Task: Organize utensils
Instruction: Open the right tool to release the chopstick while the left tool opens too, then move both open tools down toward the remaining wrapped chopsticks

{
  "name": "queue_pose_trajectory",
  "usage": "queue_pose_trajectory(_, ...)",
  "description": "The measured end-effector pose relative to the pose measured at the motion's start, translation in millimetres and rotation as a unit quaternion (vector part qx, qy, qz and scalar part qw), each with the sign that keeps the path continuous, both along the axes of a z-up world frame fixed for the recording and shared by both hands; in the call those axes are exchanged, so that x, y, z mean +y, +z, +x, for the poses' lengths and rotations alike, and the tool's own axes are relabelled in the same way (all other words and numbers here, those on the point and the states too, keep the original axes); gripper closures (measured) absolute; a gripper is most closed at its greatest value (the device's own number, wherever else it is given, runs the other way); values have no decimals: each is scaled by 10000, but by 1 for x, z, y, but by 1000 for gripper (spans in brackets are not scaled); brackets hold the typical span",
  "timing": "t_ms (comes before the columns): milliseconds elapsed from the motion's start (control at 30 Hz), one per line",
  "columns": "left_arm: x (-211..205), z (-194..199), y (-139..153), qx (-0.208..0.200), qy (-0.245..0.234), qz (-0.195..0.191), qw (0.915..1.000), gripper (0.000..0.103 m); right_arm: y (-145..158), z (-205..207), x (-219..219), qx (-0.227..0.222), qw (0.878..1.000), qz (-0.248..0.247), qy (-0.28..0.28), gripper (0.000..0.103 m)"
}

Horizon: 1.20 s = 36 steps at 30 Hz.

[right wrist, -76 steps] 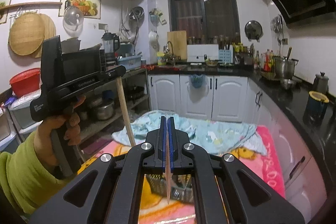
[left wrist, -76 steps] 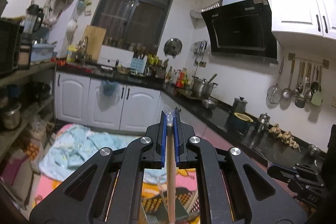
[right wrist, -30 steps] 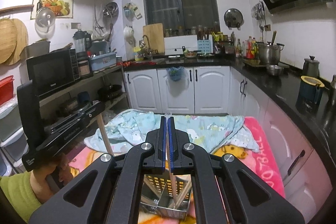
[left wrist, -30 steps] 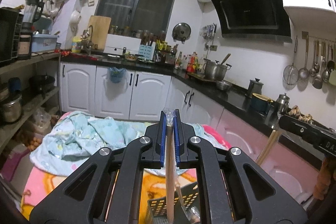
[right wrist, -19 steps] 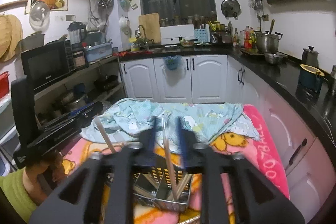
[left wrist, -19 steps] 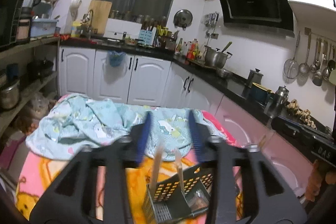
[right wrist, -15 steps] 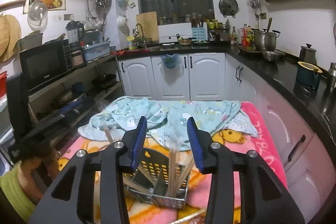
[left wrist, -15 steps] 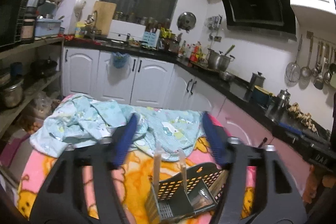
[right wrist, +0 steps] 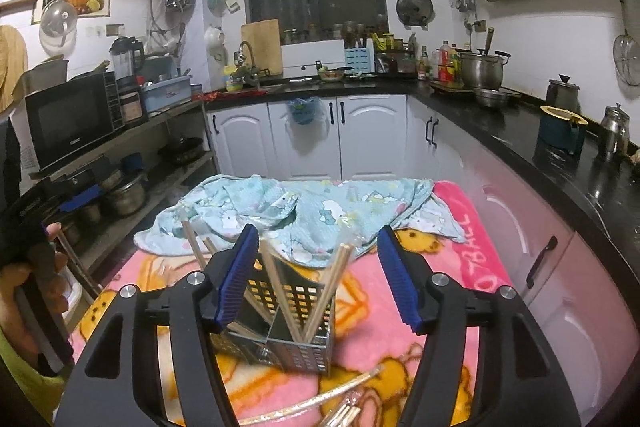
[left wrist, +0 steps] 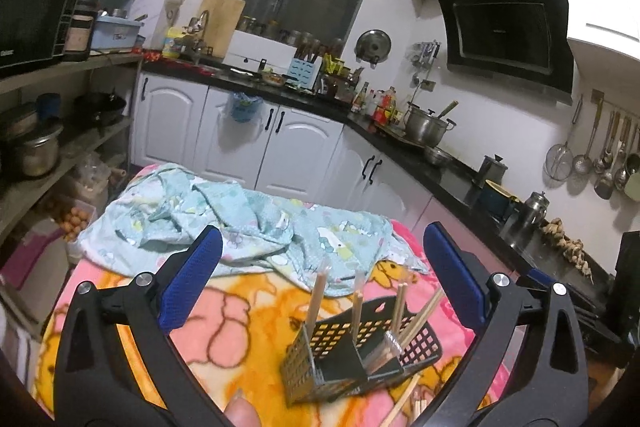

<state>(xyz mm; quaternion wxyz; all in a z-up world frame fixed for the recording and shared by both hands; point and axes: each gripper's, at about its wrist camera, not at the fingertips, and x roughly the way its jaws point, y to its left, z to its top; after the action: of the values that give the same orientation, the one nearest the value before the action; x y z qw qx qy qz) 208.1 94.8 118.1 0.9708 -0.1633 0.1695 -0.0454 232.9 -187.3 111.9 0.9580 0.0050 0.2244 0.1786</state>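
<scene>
both tongs just spread apart, empty, above caddy [left wrist: 360, 351], left hand [right wrist: 36, 287] only in right view

Upright chopsticks [right wrist: 276, 289] crowding basket [right wrist: 304, 355]; blanket [right wrist: 452, 259] alongside bare.

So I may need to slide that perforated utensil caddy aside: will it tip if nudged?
Probably. The caddy sits on a soft blanket, and the chopsticks lean outward above its rim, so it seems top-heavy. It also looks light.

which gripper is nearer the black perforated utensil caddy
Right. The right gripper has its open jaws straddling the black perforated utensil caddy; the left gripper hovers open, set back from it.
</scene>
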Motion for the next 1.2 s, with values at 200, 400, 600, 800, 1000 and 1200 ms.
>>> queue_pose_trajectory(200,2,-9,-8,124,-32,-1,9999,11,-3,-8,-7,11,10000,2,-16,41)
queue_pose_trajectory(400,-2,-20,-19,280,-79,2,9996,11,-8,-15,-8,38,10000,-41,-15,39)
queue_pose_trajectory(600,-1,-27,-32,463,-73,5,9989,11,-21,-24,-9,176,9998,-97,24,38)
queue_pose_trajectory(800,-3,-37,-45,640,-144,87,9978,11,-30,-29,-7,310,9994,-160,36,38)
queue_pose_trajectory(1000,-7,-43,-59,825,-268,59,9962,11,-39,-33,-11,440,9988,-215,5,38)
queue_pose_trajectory(1200,-21,-49,-75,1015,-512,196,9933,11,-47,-36,-13,559,9981,-260,-24,38)
